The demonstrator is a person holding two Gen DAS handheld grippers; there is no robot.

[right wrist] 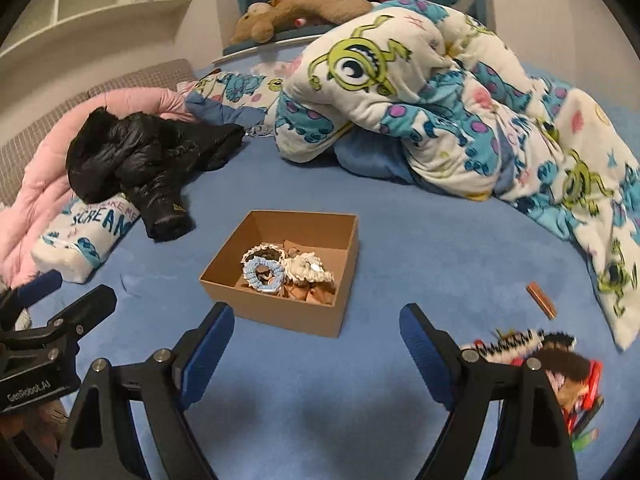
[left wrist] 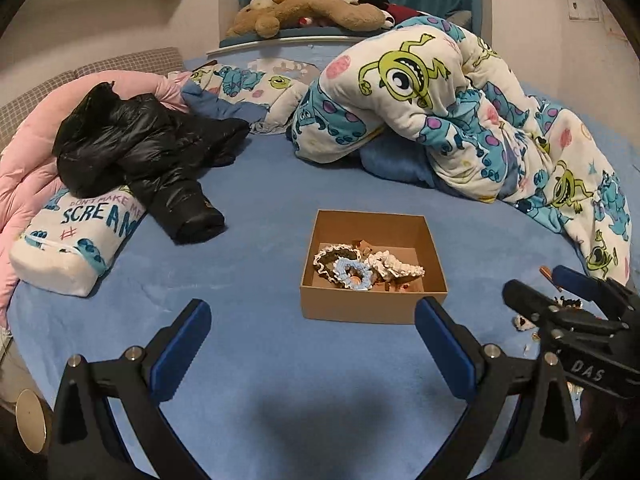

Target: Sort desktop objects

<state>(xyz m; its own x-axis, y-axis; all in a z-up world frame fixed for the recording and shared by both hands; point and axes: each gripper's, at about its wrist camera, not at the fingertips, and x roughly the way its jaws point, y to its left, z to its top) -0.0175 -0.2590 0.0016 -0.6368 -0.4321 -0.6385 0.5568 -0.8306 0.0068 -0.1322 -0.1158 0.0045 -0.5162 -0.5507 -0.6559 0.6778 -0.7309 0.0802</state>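
A brown cardboard box (left wrist: 434,258) stands on the blue bed sheet; it also shows in the right wrist view (right wrist: 348,252). In it lie several scrunchies, among them a light blue one (left wrist: 354,274) (right wrist: 262,276) and a white one (left wrist: 396,266) (right wrist: 308,270). My left gripper (left wrist: 314,322) is open and empty, just short of the box. My right gripper (right wrist: 318,328) is open and empty, near the box's front right corner. A heap of small hair accessories (right wrist: 560,364) lies on the sheet at the lower right. A brown hair clip (right wrist: 541,299) lies beyond it.
A black puffer jacket (left wrist: 140,148) and a printed pillow (left wrist: 76,232) lie at the left. A bunched cartoon-print blanket (left wrist: 460,120) fills the right. A pink quilt (left wrist: 24,168) lies at the far left. Plush toys (left wrist: 304,12) sit on the ledge behind.
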